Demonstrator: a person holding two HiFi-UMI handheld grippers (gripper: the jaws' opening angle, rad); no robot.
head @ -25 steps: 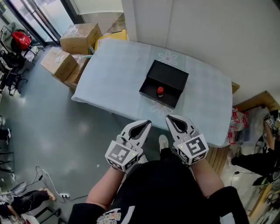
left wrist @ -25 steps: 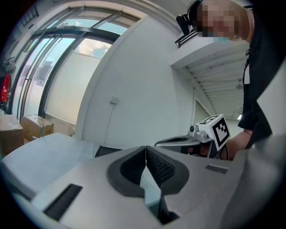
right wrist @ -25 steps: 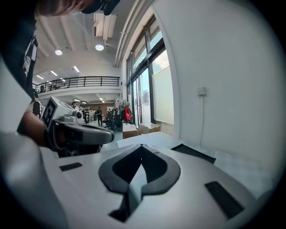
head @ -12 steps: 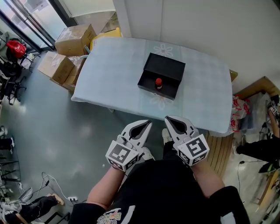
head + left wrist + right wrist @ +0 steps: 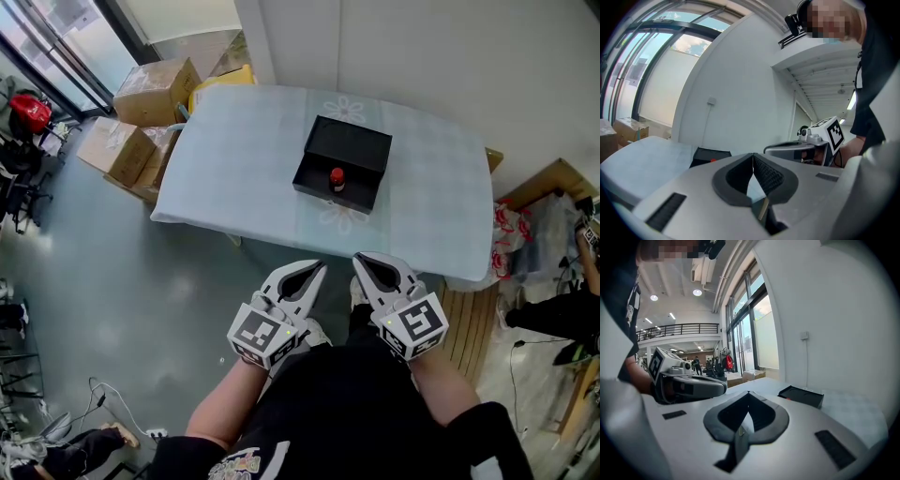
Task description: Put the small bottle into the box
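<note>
Since the bottle point(image 5: 336, 178) is seen upright inside the box point(image 5: 354, 143), placement is judged complete; left gripper point(image 5: 317, 266) and right gripper point(image 5: 360, 258) are held pressed together, empty, well apart from the table point(image 5: 234, 159), nothing further being required

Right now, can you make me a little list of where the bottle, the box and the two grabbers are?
table: covered in pale cloth
box: black, open, on the table
small bottle: red cap, inside the box, by its near wall
left gripper: shut, empty, short of the table
right gripper: shut, empty, beside the left one
task: looks done
</note>
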